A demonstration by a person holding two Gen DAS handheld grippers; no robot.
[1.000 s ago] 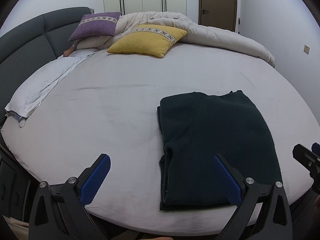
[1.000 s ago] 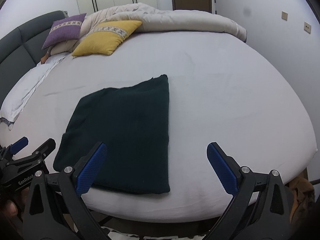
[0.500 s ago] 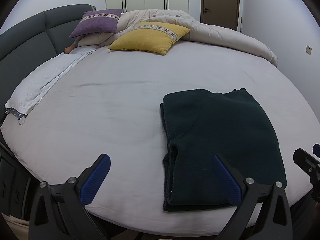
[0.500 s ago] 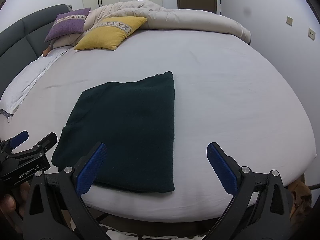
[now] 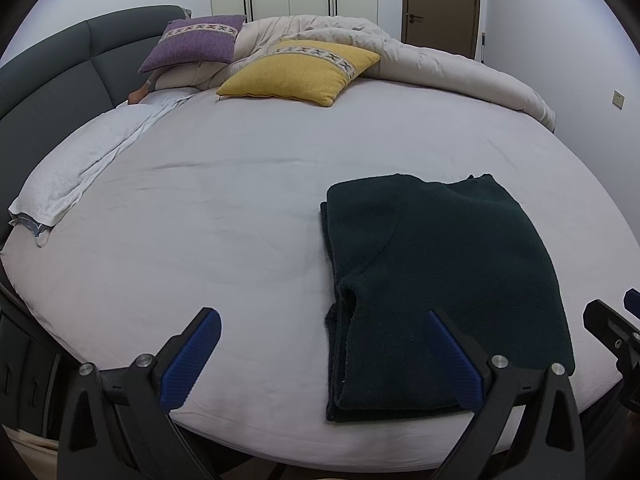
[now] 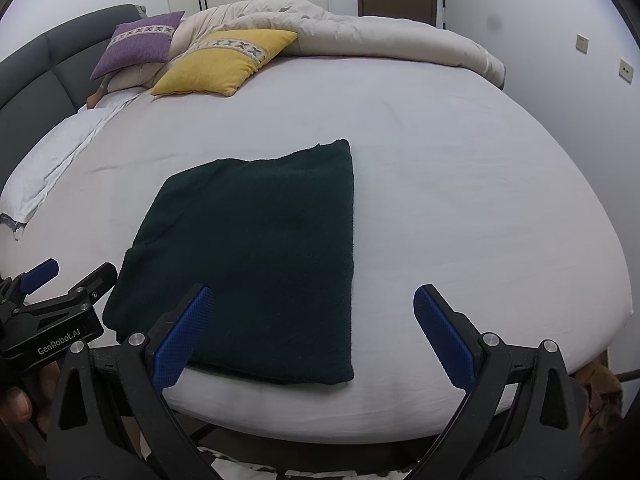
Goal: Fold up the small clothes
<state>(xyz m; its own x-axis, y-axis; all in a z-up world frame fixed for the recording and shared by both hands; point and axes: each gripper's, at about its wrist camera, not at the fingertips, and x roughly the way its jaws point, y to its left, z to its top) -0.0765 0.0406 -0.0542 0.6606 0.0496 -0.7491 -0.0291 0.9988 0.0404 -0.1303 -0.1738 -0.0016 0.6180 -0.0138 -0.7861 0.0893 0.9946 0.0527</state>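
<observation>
A dark green garment (image 5: 436, 280) lies folded into a flat rectangle on the bed (image 5: 240, 208), close to the bed's near edge. In the left wrist view layered edges show along the garment's left side, and a curved seam crosses its top layer. Its far right corner ends in a small point.

The left tongs (image 5: 320, 360) stand wide open, holding nothing, above the near edge of the bed. One blue pad sits over bare sheet left of the garment; the other overlaps the garment's near part in that view. Whether it touches the cloth cannot be told.

The right tongs (image 6: 320, 330) are also spread wide and hold nothing. Their left pad overlaps the garment's near left part in the right wrist view; their right pad is over bare sheet, right of the garment.

Beyond the garment, at the far side of the bed, a yellow pillow (image 5: 300, 70) lies beside a purple pillow (image 5: 192, 42), with a beige duvet (image 5: 440, 68) bunched behind them. Left of the garment, along the bed's edge by the grey headboard (image 5: 52, 76), lies a white cloth (image 5: 80, 168).
</observation>
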